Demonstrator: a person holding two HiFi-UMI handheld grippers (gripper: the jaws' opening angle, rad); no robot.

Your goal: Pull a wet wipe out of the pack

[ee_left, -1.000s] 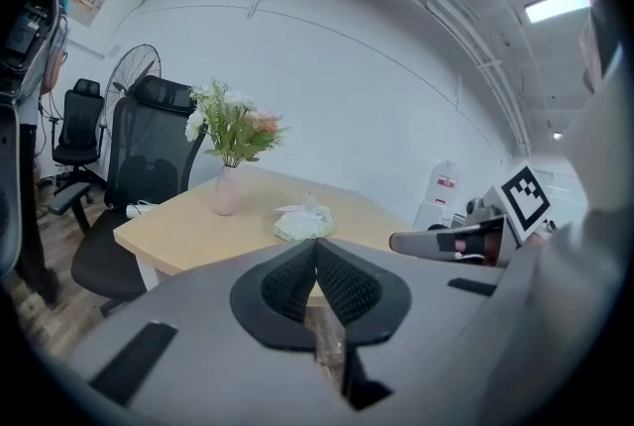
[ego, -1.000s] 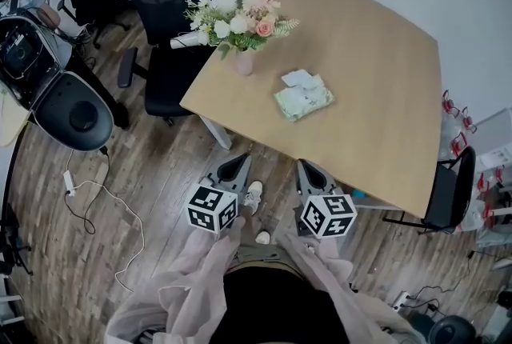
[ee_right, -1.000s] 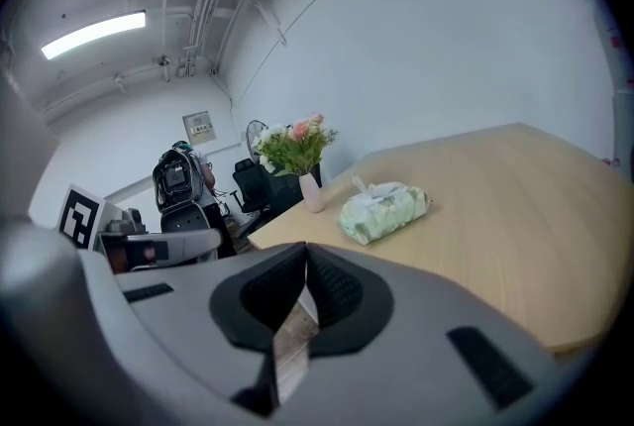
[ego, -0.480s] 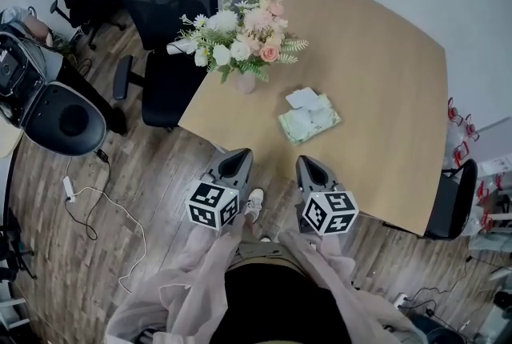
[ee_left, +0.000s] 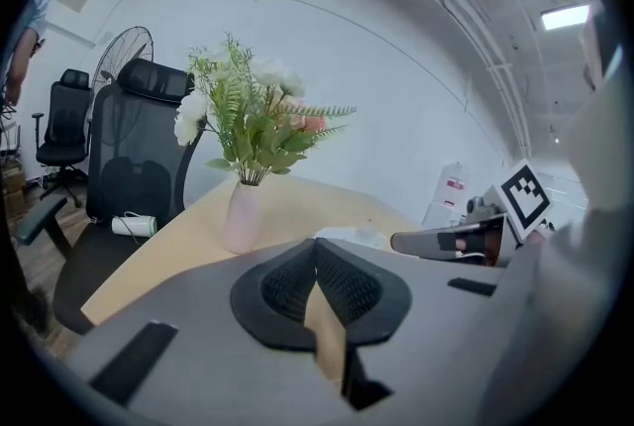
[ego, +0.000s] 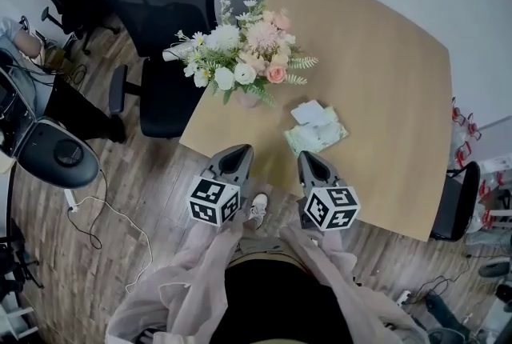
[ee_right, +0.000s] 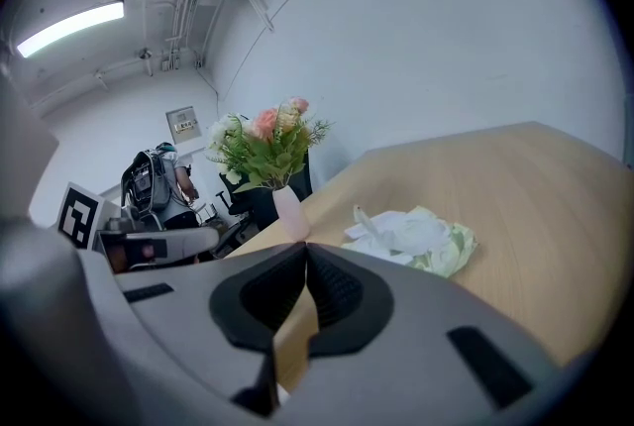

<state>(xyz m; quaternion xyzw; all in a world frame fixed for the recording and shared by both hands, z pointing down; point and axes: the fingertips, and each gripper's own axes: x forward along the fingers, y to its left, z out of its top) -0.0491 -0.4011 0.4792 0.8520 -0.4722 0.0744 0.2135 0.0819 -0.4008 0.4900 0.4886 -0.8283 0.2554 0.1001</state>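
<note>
A pale green wet wipe pack (ego: 318,133) lies on the wooden table (ego: 376,70), with a white wipe (ego: 310,113) sticking up from its top. In the right gripper view the pack (ee_right: 436,251) sits just beyond the jaws, the wipe (ee_right: 391,228) crumpled on it. My left gripper (ego: 237,154) and right gripper (ego: 308,159) hover side by side at the table's near edge, short of the pack. Both are shut with nothing between their jaws. The left gripper (ee_left: 317,246) points toward the vase.
A pink vase of flowers (ego: 248,54) stands on the table left of the pack. A black office chair (ego: 164,22) sits at the table's left side, another chair (ego: 452,202) at the right. Cables (ego: 104,214) lie on the wooden floor.
Both grippers and the person have moved forward toward the table; the pack and vase now sit closer to the jaw tips. Both grippers stay shut.
</note>
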